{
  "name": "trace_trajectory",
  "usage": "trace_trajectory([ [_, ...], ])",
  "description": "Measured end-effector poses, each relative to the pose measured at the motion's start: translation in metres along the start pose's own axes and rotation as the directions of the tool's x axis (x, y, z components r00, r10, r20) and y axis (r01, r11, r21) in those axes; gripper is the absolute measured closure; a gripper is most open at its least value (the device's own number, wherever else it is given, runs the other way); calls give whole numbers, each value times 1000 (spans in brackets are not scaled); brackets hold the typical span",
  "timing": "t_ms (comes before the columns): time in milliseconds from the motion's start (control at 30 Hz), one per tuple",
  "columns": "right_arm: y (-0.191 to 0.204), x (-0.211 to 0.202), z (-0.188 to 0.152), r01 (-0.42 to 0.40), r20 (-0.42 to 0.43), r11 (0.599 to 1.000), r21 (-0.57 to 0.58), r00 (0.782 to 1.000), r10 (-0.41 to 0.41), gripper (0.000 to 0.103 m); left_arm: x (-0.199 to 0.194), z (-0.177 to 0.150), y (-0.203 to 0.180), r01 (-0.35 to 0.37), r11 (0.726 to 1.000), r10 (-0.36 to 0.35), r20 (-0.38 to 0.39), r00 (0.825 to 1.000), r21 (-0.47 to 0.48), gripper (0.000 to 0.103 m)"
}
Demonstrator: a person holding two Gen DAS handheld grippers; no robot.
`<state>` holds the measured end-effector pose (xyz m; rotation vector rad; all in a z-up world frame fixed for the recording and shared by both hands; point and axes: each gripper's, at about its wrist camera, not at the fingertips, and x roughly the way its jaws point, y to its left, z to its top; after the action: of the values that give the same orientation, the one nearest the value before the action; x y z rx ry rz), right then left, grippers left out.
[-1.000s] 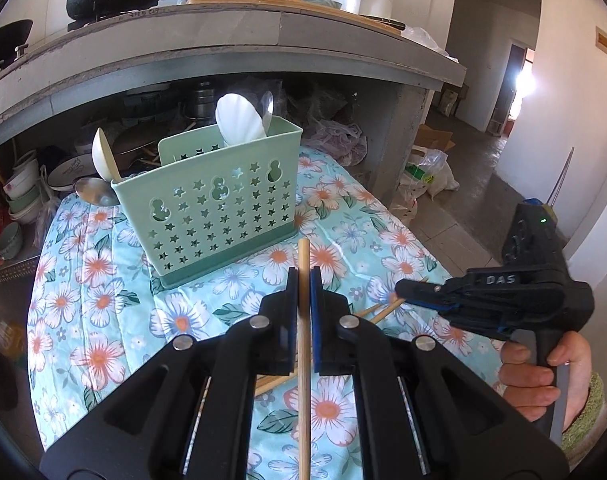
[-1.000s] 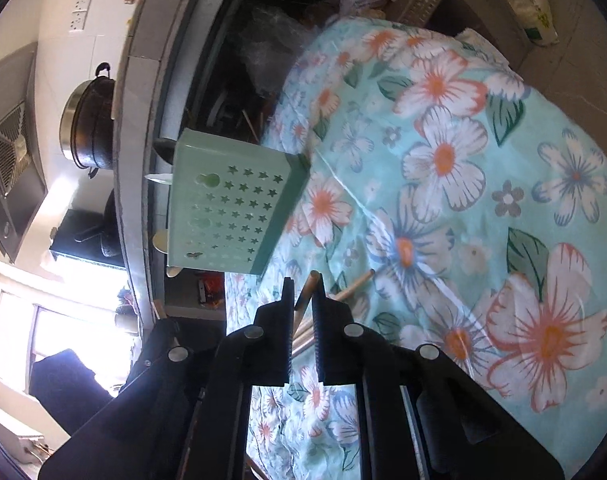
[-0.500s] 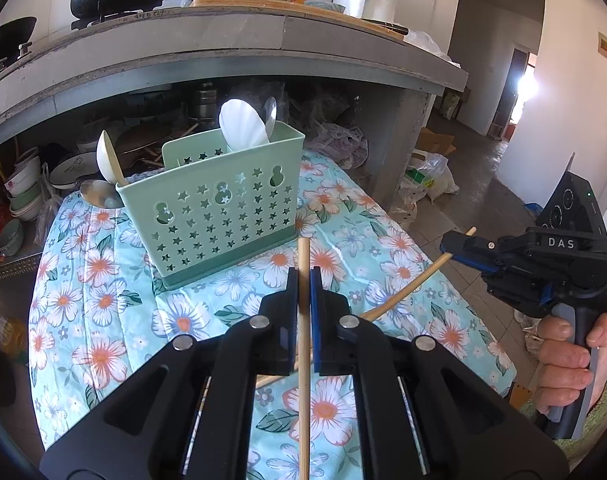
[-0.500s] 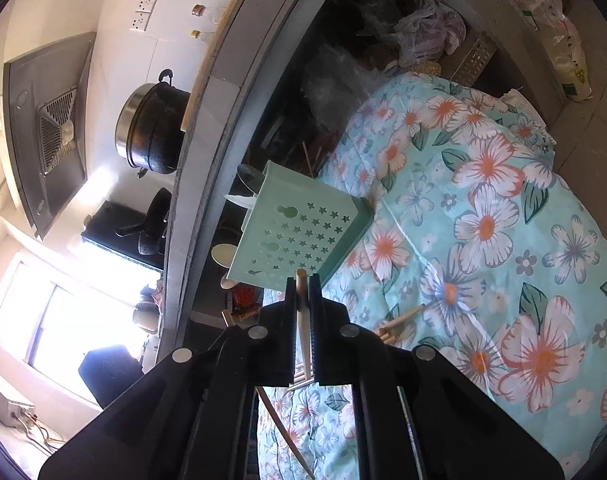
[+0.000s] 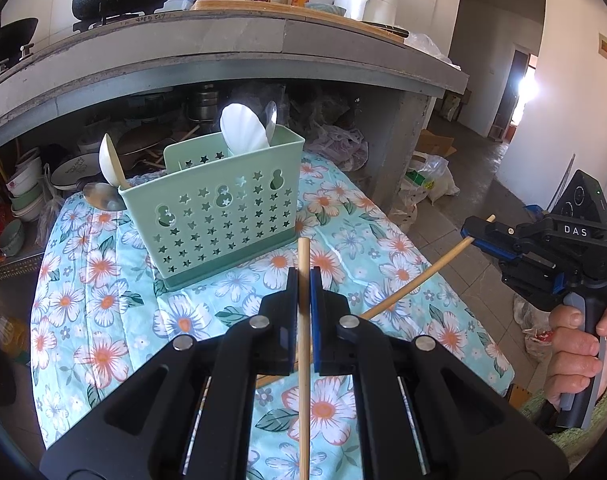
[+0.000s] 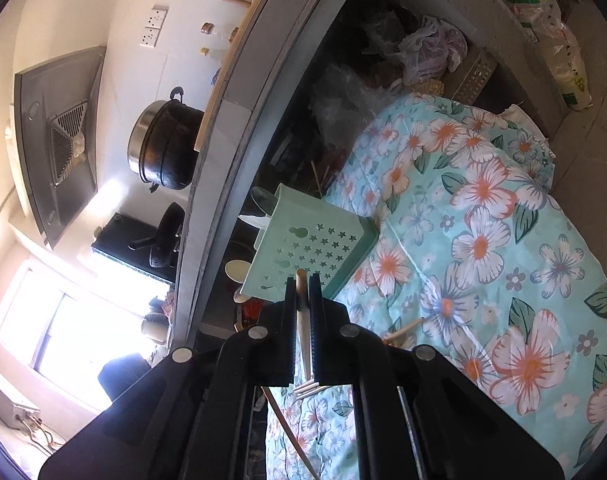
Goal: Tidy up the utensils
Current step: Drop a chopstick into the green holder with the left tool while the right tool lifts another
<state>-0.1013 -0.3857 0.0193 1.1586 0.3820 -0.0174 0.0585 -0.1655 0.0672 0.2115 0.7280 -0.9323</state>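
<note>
The jaws of the left gripper point(image 5: 304, 276) are clenching on a wooden chopstick point(image 5: 303, 360), which is running straight between the two pads and is sticking out a little past their tips. The jaws of the right gripper point(image 5: 472, 235) are also clenching on a second chopstick point(image 5: 419, 280); in the left wrist view it is slanting down from the blue-edged tips toward the cloth, and one short end is showing above the tips.

At the far left, under the counter point(image 5: 223, 52), bowls and plates point(image 5: 23, 184) are standing on a low shelf. A metal spoon point(image 5: 101, 196) is lying just beside the left end of the green utensil holder point(image 5: 219, 216), and a pale spoon point(image 5: 110, 160) is leaning at that same end. The holder, with its star-shaped holes, is standing upright on the flowered cloth point(image 5: 103, 280). In its right part a white scoop point(image 5: 241, 130) and a metal spoon bowl point(image 5: 270, 117) are rising above the rim.

In the right wrist view, more chopsticks point(image 6: 403, 328) are lying on the cloth near the jaws, well in front of the holder point(image 6: 311, 252). At the far right of the left wrist view, a hand point(image 5: 579, 352) is gripping the handle of the right gripper, off the edge of the cloth.
</note>
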Motion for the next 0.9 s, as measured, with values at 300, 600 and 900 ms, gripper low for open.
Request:
trace_trajectory([
  [300,-4,-15,7,-4,39,1000,5,999,4,97,-22,26,7,14,1000,-13,70,997,-10,99],
  [600,-13,-30,15,-1,87,1000,28,996,-2,97,-55,99,27,-32,998,46,291,955,-55,99],
  [900,-14,-31,17,4,93,999,35,996,-8,97,-49,177,53,-86,982,159,485,860,-169,99],
])
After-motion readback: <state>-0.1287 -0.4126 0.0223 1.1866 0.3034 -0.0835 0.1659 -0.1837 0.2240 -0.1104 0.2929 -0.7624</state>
